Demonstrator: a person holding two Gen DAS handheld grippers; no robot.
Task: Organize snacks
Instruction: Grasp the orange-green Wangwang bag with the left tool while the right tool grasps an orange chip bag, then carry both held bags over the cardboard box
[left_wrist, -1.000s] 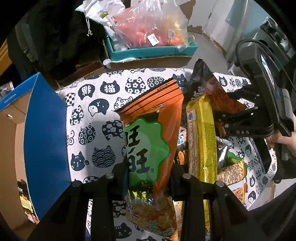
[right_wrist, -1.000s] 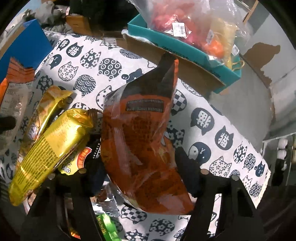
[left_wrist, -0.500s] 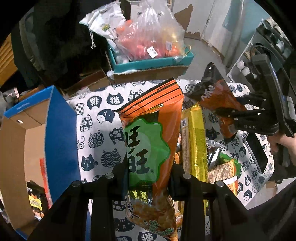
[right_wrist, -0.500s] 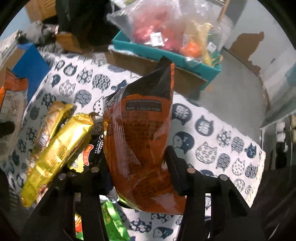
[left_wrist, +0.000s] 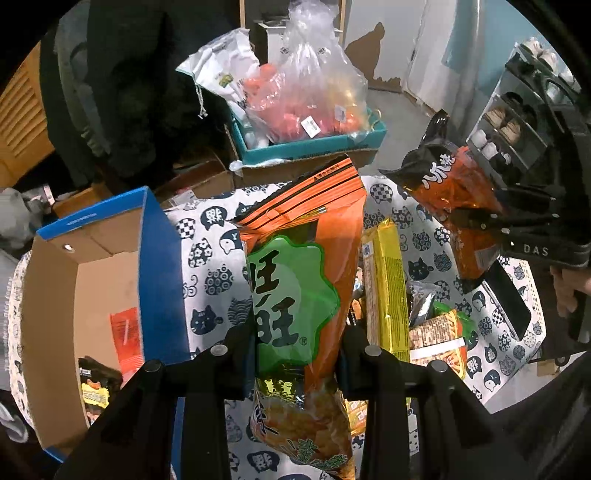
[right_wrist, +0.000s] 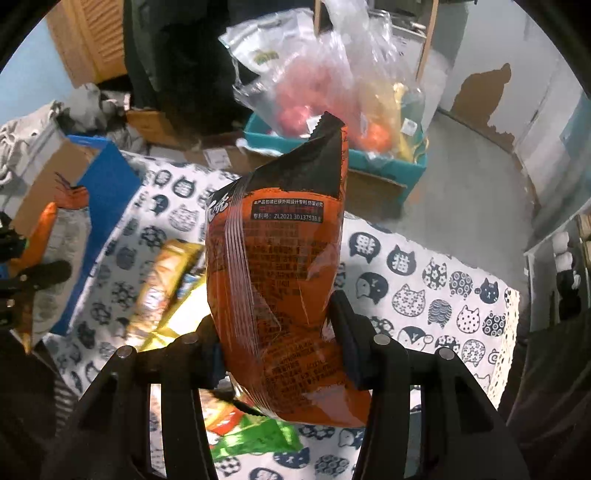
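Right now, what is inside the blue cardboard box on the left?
In the left wrist view the blue cardboard box holds a dark snack packet with a yellow label near its bottom and a red packet against the wall. The rest is cut off by the box's near wall.

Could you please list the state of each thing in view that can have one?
Left gripper: shut on green-label bag, lifted.
Right gripper: shut on orange-black bag, lifted.
Blue box: open, some packets inside.
Yellow pack: sealed, lying on the cat-print cloth.
Clear bag: tied, in teal box.

Two claws (left_wrist: 295, 354) (right_wrist: 277, 332), two held snack bags (left_wrist: 306, 295) (right_wrist: 280, 288).
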